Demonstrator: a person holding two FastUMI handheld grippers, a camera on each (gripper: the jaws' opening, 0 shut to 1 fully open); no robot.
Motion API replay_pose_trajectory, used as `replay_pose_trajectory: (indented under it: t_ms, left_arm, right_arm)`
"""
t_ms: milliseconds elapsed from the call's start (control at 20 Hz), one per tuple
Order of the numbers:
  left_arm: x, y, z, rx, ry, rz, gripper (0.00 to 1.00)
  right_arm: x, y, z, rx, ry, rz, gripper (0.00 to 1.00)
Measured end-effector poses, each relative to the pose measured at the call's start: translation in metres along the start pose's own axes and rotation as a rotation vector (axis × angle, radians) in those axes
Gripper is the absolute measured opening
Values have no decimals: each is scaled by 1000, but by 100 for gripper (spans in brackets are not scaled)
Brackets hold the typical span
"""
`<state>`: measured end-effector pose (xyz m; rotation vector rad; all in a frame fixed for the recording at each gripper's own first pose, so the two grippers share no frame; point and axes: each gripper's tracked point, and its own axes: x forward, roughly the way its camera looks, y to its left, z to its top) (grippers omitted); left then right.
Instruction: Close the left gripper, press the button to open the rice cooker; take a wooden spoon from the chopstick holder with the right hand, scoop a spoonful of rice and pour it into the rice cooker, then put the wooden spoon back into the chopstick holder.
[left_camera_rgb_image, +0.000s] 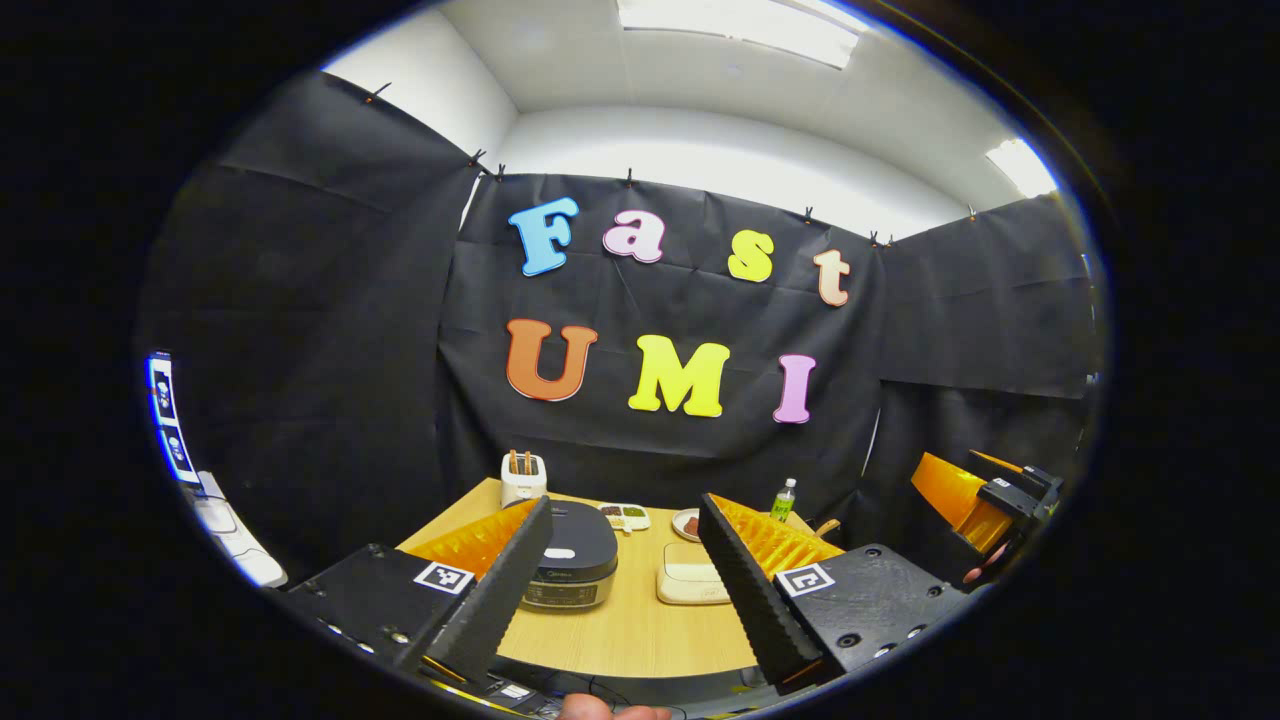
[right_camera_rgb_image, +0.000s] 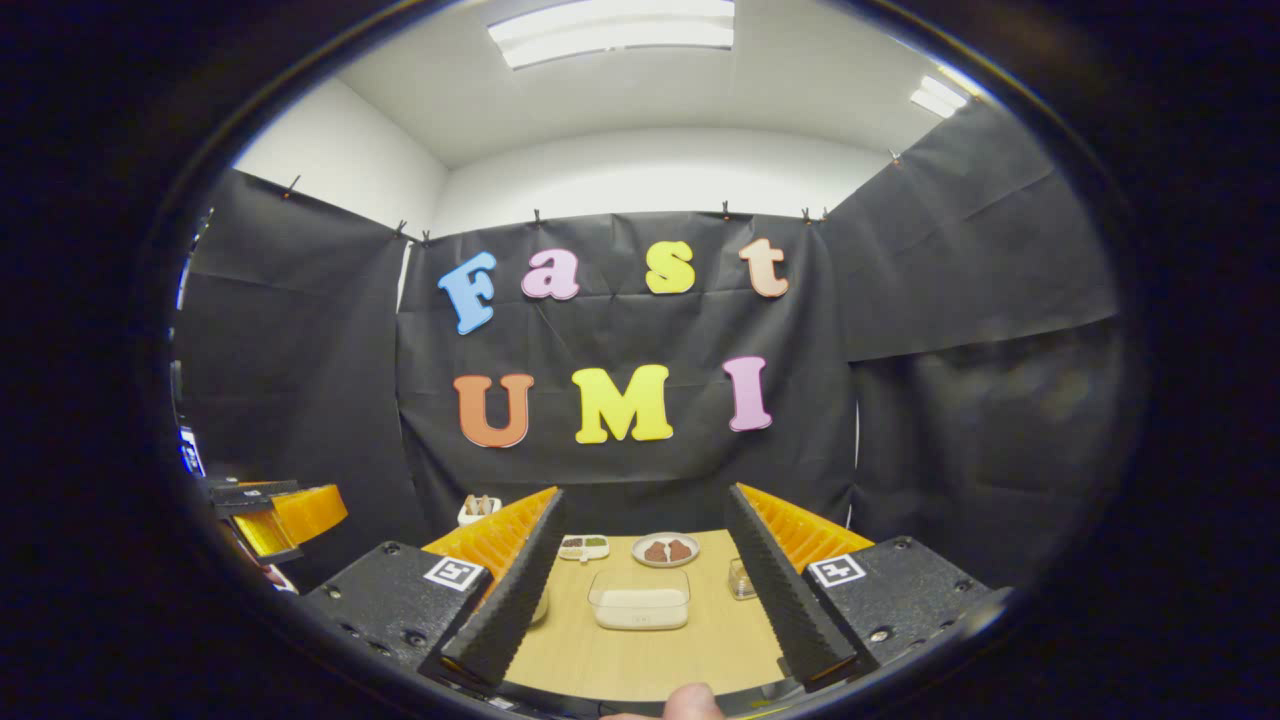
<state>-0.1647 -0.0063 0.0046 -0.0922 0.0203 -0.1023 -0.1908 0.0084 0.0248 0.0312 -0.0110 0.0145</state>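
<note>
Both grippers hang wide open above the table's (left_camera_rgb_image: 640, 630) near edge: the left gripper (left_camera_rgb_image: 625, 590) faces the closed rice cooker (left_camera_rgb_image: 572, 565), the right gripper (right_camera_rgb_image: 645, 600) the clear container of rice (right_camera_rgb_image: 640, 605) at mid-table.

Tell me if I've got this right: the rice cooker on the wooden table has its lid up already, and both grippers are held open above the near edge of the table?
Not quite. The rice cooker has its lid down, as the left gripper view shows; the button has not been pressed yet. The rest holds: it sits on the wooden table, and the left gripper and right gripper are both open above the near edge.
</note>
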Motion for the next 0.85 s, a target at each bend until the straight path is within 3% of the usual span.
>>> replay_pose_trajectory:
  t_ms: [850]
  left_arm:
    - [12, -4, -8, 76, 8, 80, 95]
  right_arm:
    - [13, -5, -6, 20, 28, 70, 100]
